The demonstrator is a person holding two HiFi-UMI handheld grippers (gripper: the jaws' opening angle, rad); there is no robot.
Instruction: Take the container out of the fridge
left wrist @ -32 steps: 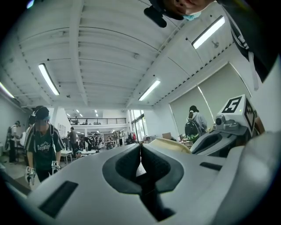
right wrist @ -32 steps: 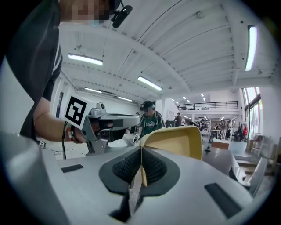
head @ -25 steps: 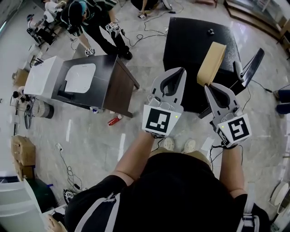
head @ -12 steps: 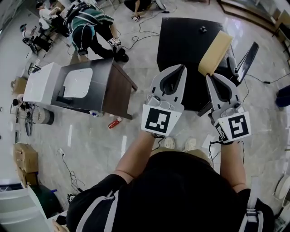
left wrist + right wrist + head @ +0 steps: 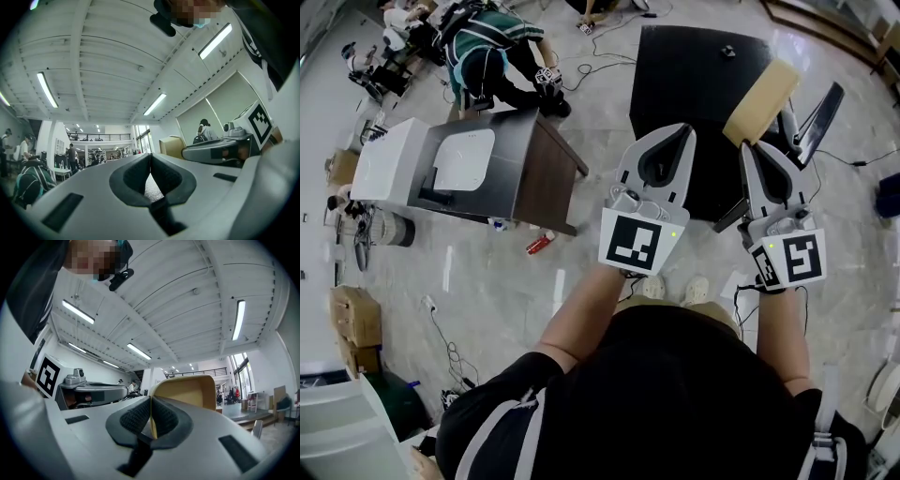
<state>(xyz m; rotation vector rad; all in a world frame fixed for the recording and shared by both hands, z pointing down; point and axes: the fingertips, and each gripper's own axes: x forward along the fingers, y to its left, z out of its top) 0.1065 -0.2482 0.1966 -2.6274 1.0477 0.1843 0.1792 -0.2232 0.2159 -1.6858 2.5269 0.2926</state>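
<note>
Left tongs (image 5: 678, 130): clenched, nothing between them; held up just beside the right pair.
Right tongs (image 5: 751, 148): clamped on the thin wall of the tan container (image 5: 761, 99).
Container, place: in the air at the right tongs' tips, over the near right edge of the black tabletop (image 5: 689, 80) in the head view.
Container, long axis: slanted from the tips up and to the right, pointing away from the person.
Right gripper view only: hollow side turned to the camera, wall edge nipped between the dark pads (image 5: 134, 418).
Left gripper view only: pads meeting in one closed seam.
</note>
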